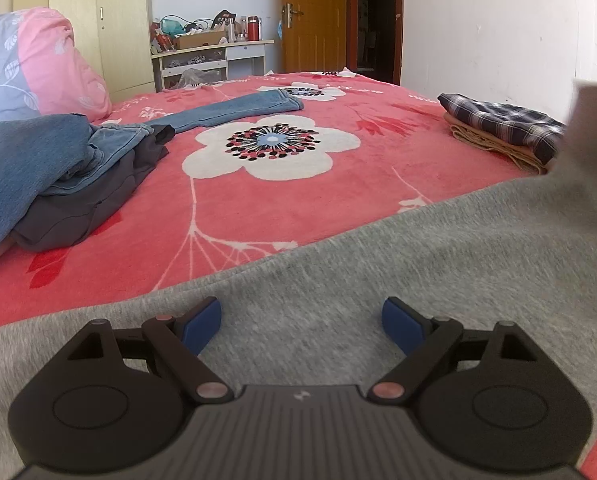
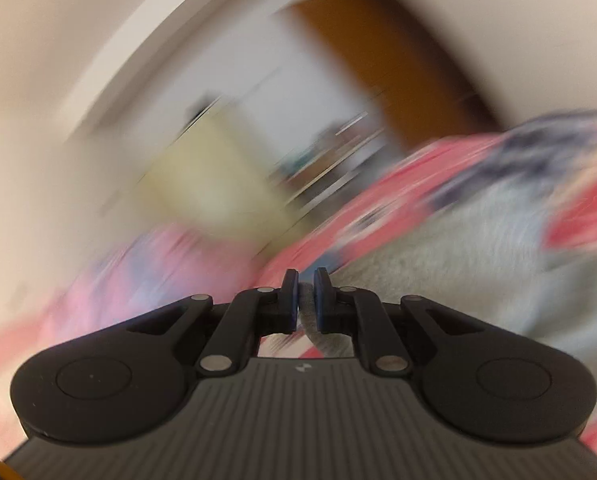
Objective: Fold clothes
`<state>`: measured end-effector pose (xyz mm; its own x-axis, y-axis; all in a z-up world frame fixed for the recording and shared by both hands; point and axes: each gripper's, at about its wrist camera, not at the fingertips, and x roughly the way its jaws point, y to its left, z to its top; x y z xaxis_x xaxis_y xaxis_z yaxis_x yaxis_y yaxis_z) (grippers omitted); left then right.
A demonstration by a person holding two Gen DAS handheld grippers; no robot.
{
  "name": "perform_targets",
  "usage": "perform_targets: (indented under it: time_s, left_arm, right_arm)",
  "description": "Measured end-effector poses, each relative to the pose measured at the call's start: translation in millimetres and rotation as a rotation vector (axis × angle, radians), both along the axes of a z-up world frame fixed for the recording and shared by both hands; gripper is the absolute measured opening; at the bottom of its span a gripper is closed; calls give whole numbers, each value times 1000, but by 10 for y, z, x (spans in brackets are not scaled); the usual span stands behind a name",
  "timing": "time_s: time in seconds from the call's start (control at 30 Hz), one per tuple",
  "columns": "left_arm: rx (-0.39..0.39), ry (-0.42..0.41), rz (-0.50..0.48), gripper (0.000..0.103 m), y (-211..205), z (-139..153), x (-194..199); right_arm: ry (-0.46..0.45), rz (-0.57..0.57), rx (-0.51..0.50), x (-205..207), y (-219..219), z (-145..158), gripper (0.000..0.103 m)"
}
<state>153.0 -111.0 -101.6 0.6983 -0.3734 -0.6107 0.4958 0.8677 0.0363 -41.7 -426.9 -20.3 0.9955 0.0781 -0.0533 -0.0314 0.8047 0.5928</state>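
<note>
My left hand-held gripper [image 1: 301,326] stands wide apart over the grey garment [image 1: 378,280], which lies spread on the bed [image 1: 258,208] in front of me. Its two blue pads [image 1: 202,324] are well away from each other and nothing is between them; they hover just above the grey cloth, and I cannot tell if they touch it. At the right edge of this view a part of the grey garment rises up from the bed, blurred.

My right hand-held gripper [image 2: 306,296] has its jaws closed narrow, with only a thin gap between the blue pads. A piece of the grey garment [image 2: 478,248] shows in this gap and just behind the pads, so it seems pinched there, but the whole view is very blurred and I am not fully sure. The view is also tilted, with the bed going up to the right.

The bed has a red blanket with large white flowers. On its left side lies a loose pile of clothes: blue jeans [image 1: 38,160] on top of a dark grey garment [image 1: 98,208], and one jeans leg stretches toward the middle of the bed. On the right side there is a neat folded stack [image 1: 506,132], a dark checked piece on top of a beige one. A pink pillow [image 1: 30,64] stands behind the loose pile. Farther back I see a pale wardrobe [image 1: 114,24], a small white desk [image 1: 218,56] full of things, and a brown door [image 1: 314,16].
</note>
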Motion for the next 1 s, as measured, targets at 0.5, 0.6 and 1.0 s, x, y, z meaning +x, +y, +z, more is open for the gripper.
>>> perform_targets:
  time_s: [0.5,0.6,1.0]
  left_arm:
    - [-4,2,1,90,10,-3,-7]
    - [-5,1,1,90,12,-4,-8]
    - [-13,2,3,90,17,-7,-7]
  right_arm:
    - [113,212,-49,-441,334,-44,55]
    - [173,3,-77,-469,-253,50,58]
    - [675,-41,-110,972,-1830,-426,59]
